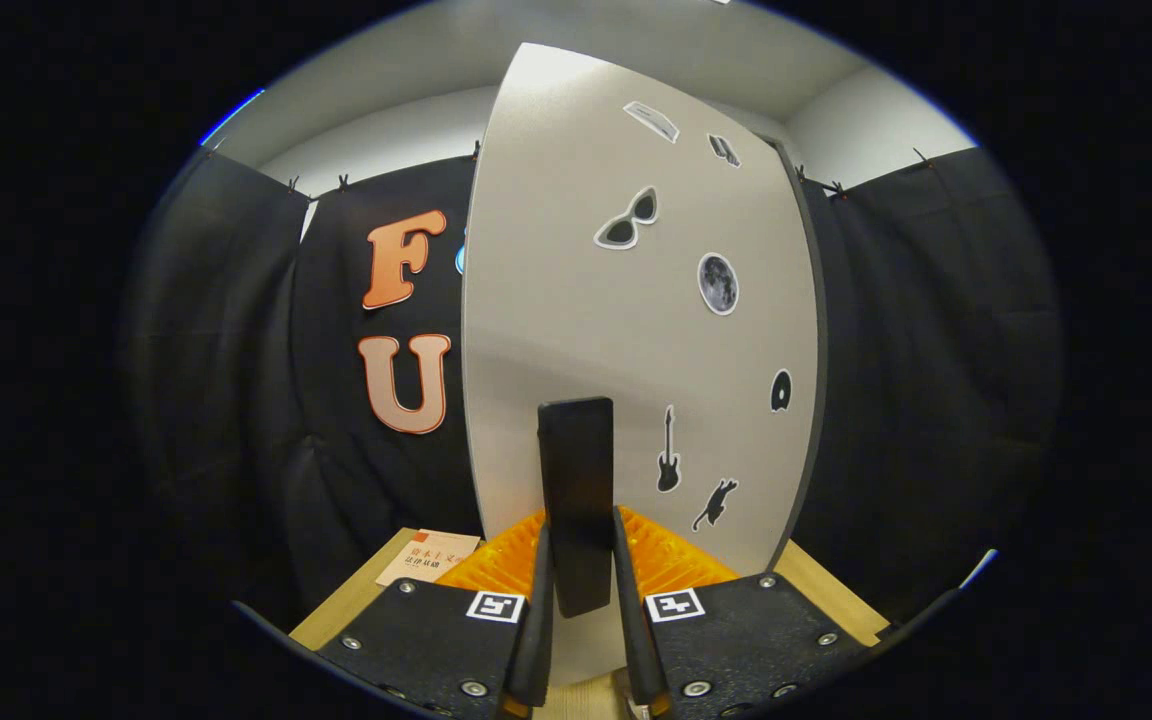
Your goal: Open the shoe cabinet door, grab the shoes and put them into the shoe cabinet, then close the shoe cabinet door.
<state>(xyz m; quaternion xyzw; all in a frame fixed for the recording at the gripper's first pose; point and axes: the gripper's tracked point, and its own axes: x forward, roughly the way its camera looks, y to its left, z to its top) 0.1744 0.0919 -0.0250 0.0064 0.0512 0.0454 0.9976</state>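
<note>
Gripper [578,560] fingers clench the dark upright door handle [576,490], its long axis running 12 to 6 o'clock. It is mounted on the pale, sticker-dotted shoe cabinet door [576,300] straight ahead, whose free edge lies at 3 o'clock. A wooden table [336,610] spreads beneath, a booklet [428,556] at 10 o'clock.

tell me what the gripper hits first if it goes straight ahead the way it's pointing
The gripper already has the dark handle between its fingers; straight on, it would likely press into the pale cabinet door just behind.
</note>
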